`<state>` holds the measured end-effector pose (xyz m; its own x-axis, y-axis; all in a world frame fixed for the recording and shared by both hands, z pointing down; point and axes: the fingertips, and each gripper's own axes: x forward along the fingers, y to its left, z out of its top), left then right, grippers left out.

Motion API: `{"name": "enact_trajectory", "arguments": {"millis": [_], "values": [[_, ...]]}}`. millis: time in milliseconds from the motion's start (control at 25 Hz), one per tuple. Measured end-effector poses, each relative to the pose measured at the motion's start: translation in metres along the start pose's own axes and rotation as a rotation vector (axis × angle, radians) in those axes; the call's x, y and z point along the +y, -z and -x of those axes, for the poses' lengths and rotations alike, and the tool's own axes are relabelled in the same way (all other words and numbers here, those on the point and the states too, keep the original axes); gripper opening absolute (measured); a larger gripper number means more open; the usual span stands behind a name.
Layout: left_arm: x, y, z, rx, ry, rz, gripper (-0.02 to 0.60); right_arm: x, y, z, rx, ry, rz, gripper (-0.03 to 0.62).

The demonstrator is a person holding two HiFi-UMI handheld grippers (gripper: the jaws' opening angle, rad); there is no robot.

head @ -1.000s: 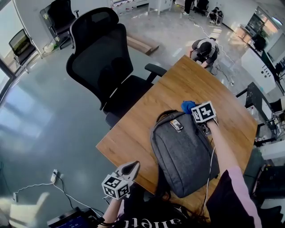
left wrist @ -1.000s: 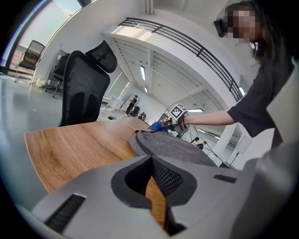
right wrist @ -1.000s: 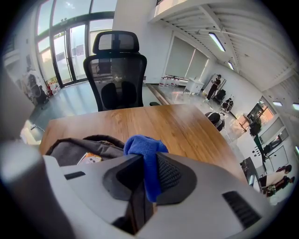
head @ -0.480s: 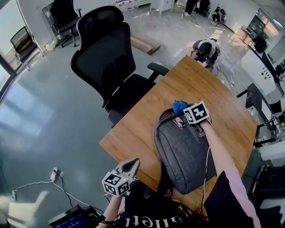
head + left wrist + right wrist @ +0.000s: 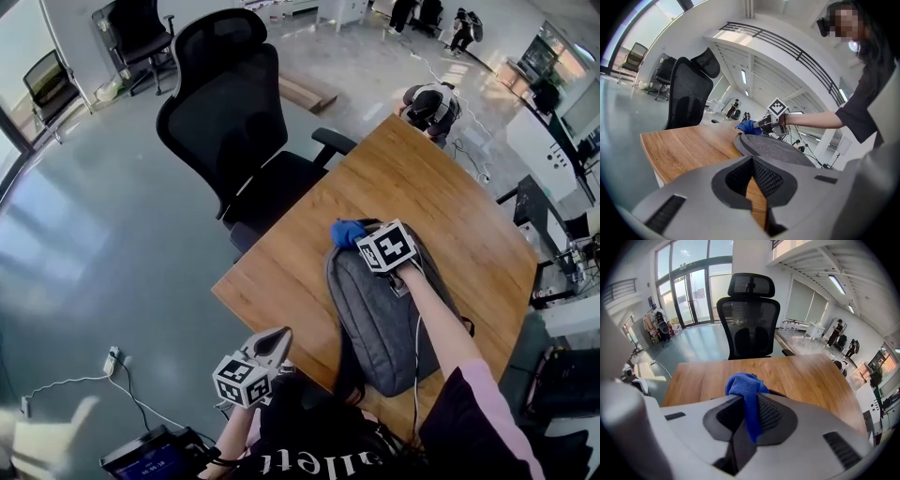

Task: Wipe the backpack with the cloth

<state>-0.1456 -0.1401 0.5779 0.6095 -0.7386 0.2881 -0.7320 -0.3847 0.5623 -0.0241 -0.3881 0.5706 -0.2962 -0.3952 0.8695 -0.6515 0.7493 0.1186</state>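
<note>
The right gripper (image 5: 364, 240) is clenched on the blue cloth (image 5: 347, 232); its own view shows the cloth (image 5: 746, 386) pinched between the jaws and bunched above their tips. The cloth sits at the far end of the grey backpack (image 5: 389, 319), which lies flat on the wooden table (image 5: 281, 272), its near end close to the table edge by the person. Bare wood lies open to the left of the backpack as far as the table's left edge, and the table's far half beyond the cloth is open too. A black office chair (image 5: 239, 122) stands against the left edge, one armrest just beside the tabletop. The left gripper (image 5: 279, 337) hangs off the table's near corner, well apart from the backpack, and its own view shows the jaws closed tip to tip with nothing between them.
</note>
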Motion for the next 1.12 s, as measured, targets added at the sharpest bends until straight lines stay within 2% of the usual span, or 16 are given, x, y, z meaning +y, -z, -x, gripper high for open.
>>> {"name": "enact_trajectory", "arguments": {"millis": [240,560,800,920,1120], "values": [[-0.007,0.007,0.010,0.004,0.007,-0.011,0.000,0.045,-0.002,0.012,-0.032,-0.037,0.017,0.069],[-0.017,0.010,0.023,-0.005,0.016,-0.026,0.000,0.080,-0.004,0.029,-0.065,-0.065,-0.042,0.069],[-0.023,0.015,0.032,-0.002,0.028,-0.036,0.000,0.108,-0.015,0.045,-0.142,-0.142,-0.191,0.069],[-0.025,0.015,0.034,-0.005,0.033,-0.040,0.000,0.115,-0.014,0.043,-0.147,-0.137,-0.269,0.069],[-0.024,0.015,0.034,-0.012,0.038,-0.045,0.000,0.126,0.002,0.029,-0.134,-0.206,-0.487,0.069]]}}
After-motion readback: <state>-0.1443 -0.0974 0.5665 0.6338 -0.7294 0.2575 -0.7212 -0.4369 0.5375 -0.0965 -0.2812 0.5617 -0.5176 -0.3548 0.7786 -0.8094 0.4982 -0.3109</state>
